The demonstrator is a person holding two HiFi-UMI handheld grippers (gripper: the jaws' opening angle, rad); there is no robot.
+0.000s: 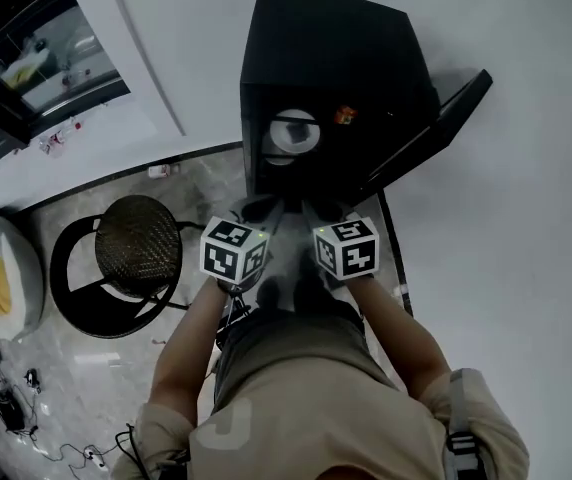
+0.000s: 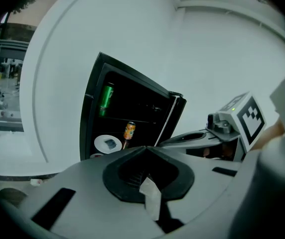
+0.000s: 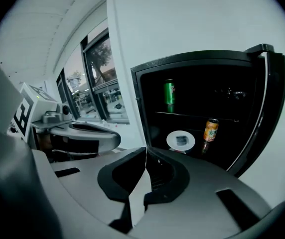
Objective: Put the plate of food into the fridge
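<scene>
A black mini fridge (image 1: 326, 58) stands with its door (image 1: 436, 123) swung open to the right. On its lower shelf lies a white plate (image 1: 294, 131) with a small dark piece of food, and an orange can (image 1: 344, 115) stands next to it. The plate (image 2: 107, 143) (image 3: 181, 140) shows in both gripper views, under a green can (image 3: 169, 94) on the upper shelf. My left gripper (image 2: 145, 148) and right gripper (image 3: 146, 151) hang side by side in front of the opening, apart from the fridge. Both are shut, with nothing in them.
A round black stool with a woven seat (image 1: 138, 233) stands to the left of me. Further left is a white round table (image 1: 6, 268). Cables and small items (image 1: 11, 403) lie on the marble floor. White walls flank the fridge, and windows (image 3: 95, 73) run along the left.
</scene>
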